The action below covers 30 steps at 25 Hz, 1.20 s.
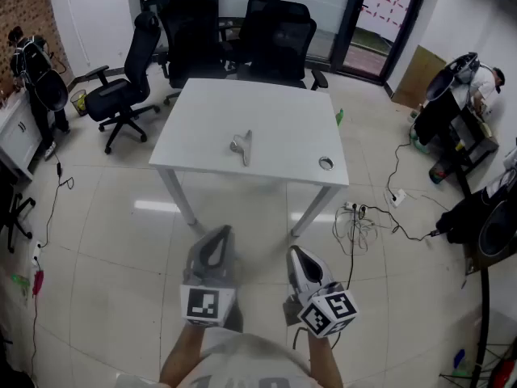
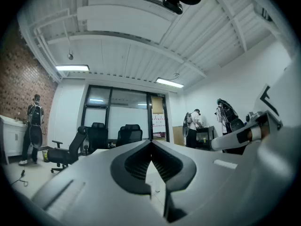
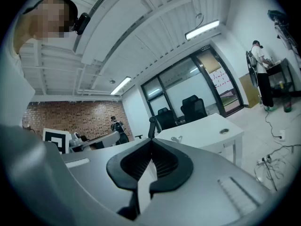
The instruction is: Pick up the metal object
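A tiled office is seen from above, with a white table [image 1: 275, 111] at its centre and black office chairs [image 1: 121, 87] drawn up at its 10 to 12 o'clock sides. The metal object [image 1: 241, 145] is shown lying flat near the middle of the tabletop, with a small round ring [image 1: 325, 163] set into the surface at its 4 o'clock. The left gripper [image 1: 220, 234] and right gripper [image 1: 296, 254] are held side by side over the floor at the table's 6 o'clock, well apart from the object. Both claws are pressed together at the tips, and nothing is held between them.

Several risks can be judged from here. If the jaws are not parted before the reach, the object would only be nudged and pushed across the smooth top. Because it lies low and flat, it could be scraped or skidded away rather than clamped, should the tips be brought down at a steep angle. A tangle of cables [image 1: 355, 217] is spread on the floor at 2 o'clock from the right gripper, where a foot could be caught during the approach.
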### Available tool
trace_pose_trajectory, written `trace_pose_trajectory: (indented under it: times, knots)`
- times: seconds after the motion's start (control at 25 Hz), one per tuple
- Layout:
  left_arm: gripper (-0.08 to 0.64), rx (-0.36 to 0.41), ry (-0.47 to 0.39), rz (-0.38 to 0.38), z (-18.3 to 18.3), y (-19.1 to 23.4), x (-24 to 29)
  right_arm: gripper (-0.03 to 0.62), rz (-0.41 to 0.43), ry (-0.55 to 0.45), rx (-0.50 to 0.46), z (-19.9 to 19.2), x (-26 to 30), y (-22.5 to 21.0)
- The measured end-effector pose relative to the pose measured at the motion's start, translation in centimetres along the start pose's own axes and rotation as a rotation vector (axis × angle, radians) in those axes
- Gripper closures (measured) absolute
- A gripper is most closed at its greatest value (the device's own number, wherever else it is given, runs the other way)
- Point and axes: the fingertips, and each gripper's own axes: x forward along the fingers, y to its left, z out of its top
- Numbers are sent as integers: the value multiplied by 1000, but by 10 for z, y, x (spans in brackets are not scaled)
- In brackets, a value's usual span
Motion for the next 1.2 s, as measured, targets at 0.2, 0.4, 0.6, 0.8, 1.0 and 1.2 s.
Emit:
trace_pose_trajectory:
  times: [0.2,0.4,0.6,0.8,1.0,1.2]
  knots:
    - [558,-19,-6,-21,8,66,106,580,16,-22,-53,49,118,-24]
    - [558,117,-35,-110,18,89,188,580,6,-58,-64,83,194,-46]
    - [558,67,30,-10,-4,116,236,580,2,-16,-66,85,237,-72]
    - [558,38,81,21,-29,123,260,580,37,9,-48,92,262,-89]
    - [526,-25,241,-12,-90,122,287,580,46,19,-15,90,271,-98]
    - [374,-77,407,11,-173,135,316,580,47,25,-14,89,271,-104]
